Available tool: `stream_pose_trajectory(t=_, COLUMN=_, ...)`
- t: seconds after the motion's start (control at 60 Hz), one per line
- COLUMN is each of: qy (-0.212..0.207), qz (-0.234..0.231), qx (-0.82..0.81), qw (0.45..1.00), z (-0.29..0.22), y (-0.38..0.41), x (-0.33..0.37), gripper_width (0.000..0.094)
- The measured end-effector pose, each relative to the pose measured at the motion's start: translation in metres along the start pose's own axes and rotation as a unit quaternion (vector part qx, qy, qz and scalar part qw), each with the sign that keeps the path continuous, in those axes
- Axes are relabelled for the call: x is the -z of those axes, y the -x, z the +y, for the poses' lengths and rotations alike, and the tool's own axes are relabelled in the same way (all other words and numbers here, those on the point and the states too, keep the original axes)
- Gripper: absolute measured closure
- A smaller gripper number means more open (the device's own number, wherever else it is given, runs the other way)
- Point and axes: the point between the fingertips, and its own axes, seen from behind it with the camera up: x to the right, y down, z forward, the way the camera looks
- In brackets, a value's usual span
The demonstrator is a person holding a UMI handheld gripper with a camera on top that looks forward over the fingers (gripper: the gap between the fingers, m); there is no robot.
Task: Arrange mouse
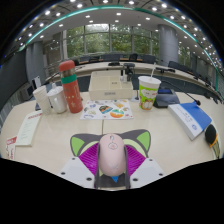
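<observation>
Gripper view: pink mouse [112, 153] clamped between gripper [112, 165] fingers above table [60, 140]; no legible writing on cup [148, 92].

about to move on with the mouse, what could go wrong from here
The tool has the pink mouse between its fingers; whether they press on it is unclear, so it might slip when moved. Just beyond lies a colourful mat with a green cup at its edge; a wide swing could knock that cup over.

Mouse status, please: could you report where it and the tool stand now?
Tool closed on pink mouse, both pads touching. Mouse low over table. Ahead: mat, green cup, red bottle; none blocking.
</observation>
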Motion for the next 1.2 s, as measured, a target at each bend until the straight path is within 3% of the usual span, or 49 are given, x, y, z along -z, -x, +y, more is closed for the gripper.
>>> stream_pose_trajectory(t=0.117, qy=0.028, qz=-0.016, qx=-0.009, qw=0.999, z=0.025, y=0.005, x=-0.019, gripper_width=0.0479)
stream_pose_trajectory(t=0.183, qy=0.023, qz=-0.015, qx=-0.001, qw=1.000, z=0.024, y=0.004, x=-0.017, gripper_width=0.0406)
stream_pose_trajectory(t=0.267, qy=0.034, qz=-0.011, qx=0.012, qw=0.999, z=0.027, y=0.000, x=-0.006, gripper_width=0.0076)
stream_pose_trajectory(t=0.283, qy=0.033, qz=-0.010, qx=0.013, qw=0.999, z=0.026, y=0.000, x=-0.002, gripper_width=0.0067)
stream_pose_trajectory(t=0.433, qy=0.022, qz=0.003, qx=0.016, qw=1.000, z=0.020, y=-0.001, x=0.058, gripper_width=0.0080)
stream_pose_trajectory(t=0.867, qy=-0.025, qz=0.016, qx=0.051, qw=0.998, z=0.054, y=0.039, x=0.340, gripper_width=0.0077)
stream_pose_trajectory(t=1.2, qy=-0.051, qz=0.011, qx=0.056, qw=0.997, z=0.072, y=0.051, x=0.427, gripper_width=0.0081)
